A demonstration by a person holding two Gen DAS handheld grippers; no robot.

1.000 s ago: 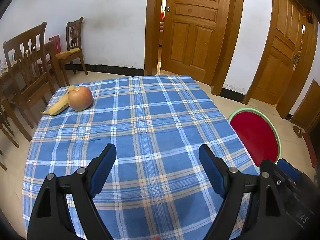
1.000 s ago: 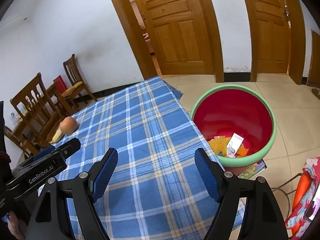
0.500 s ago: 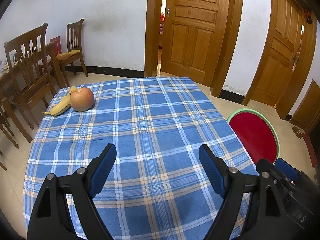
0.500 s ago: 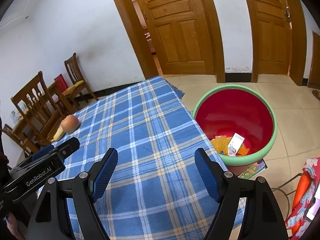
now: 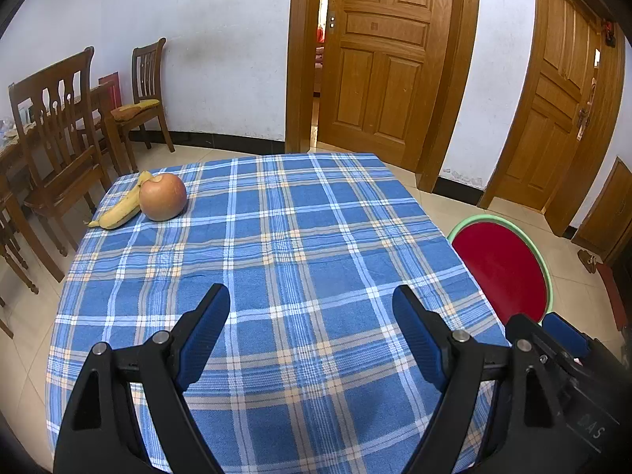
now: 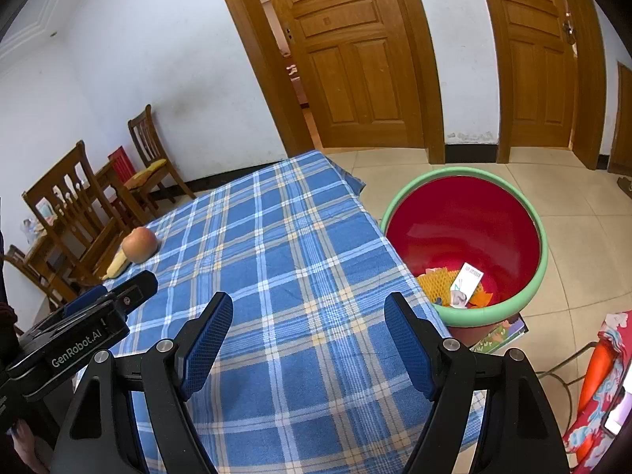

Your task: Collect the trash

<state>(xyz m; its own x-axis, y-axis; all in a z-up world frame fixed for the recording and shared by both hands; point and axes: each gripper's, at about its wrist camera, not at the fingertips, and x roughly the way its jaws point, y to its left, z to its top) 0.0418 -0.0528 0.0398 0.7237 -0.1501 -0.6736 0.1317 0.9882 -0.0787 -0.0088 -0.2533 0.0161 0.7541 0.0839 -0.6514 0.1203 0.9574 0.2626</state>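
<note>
nothing moved; paper scraps [image 6: 466, 286] in red bin [image 6: 543, 260]

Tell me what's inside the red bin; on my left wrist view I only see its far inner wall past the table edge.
Observer: The right wrist view shows the red bin holding an orange mesh piece and a small white carton.
Operator: Is the bin on the table?
Observer: No, it stands on the floor, over a flat printed booklet.
Operator: Anything beside it?
Observer: A colourful patterned cloth at lower right.
</note>
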